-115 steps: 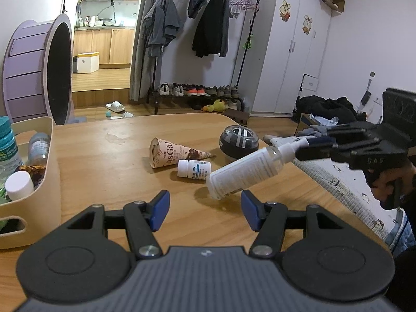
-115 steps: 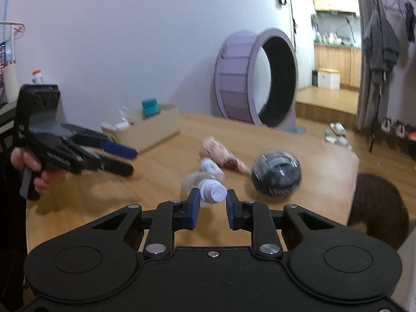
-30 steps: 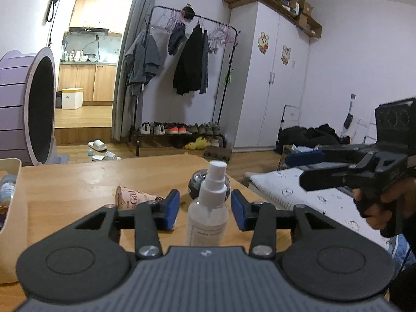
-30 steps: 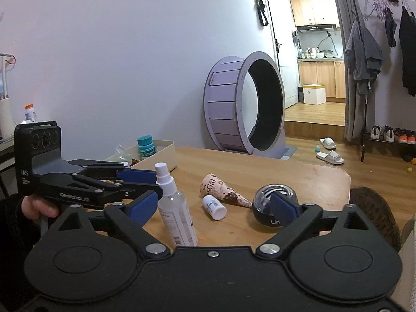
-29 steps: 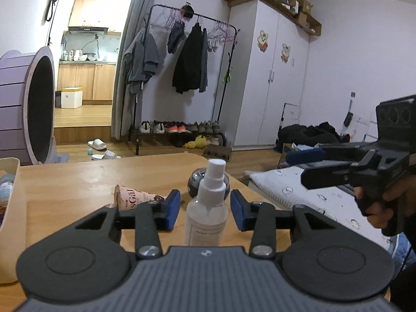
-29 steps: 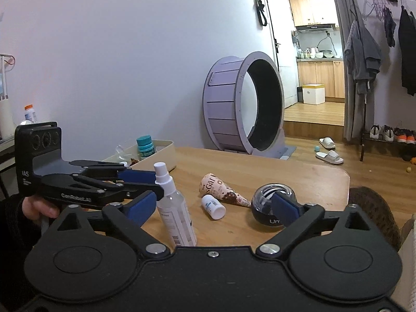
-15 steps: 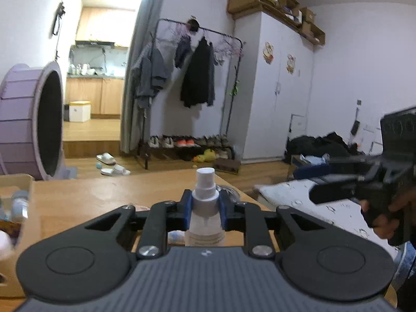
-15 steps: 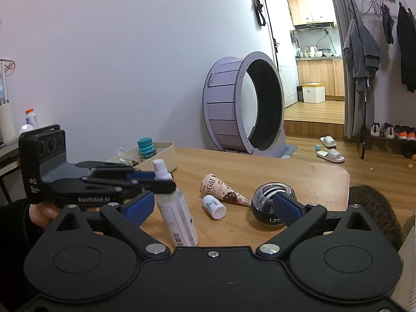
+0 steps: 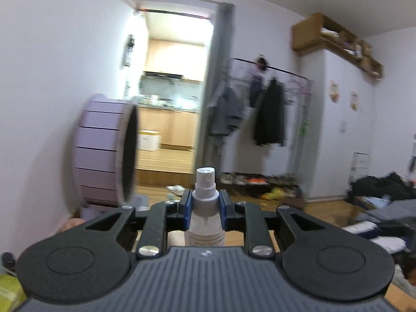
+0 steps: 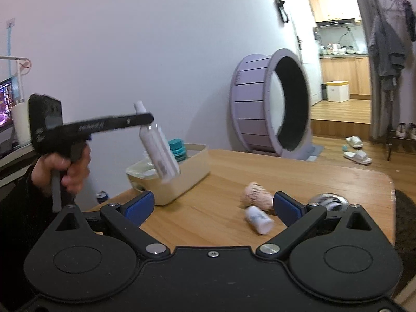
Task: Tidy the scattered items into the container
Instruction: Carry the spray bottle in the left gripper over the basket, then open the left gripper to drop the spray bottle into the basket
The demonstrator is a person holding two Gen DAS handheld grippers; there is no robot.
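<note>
Overhead, spray bottle (image 10: 159, 147) above wooden table (image 10: 223, 202); purple wheel (image 10: 270, 101) behind.

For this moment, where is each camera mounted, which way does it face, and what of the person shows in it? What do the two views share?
Left wrist: sits on the left gripper, faces the kitchen doorway and coat rack; its fingers pinch the spray bottle at the neck; no hand shows.
Right wrist: sits on the open right gripper, faces the table and container; the person's left hand shows.
Shared: the spray bottle, the left gripper, and the purple wheel.
</note>
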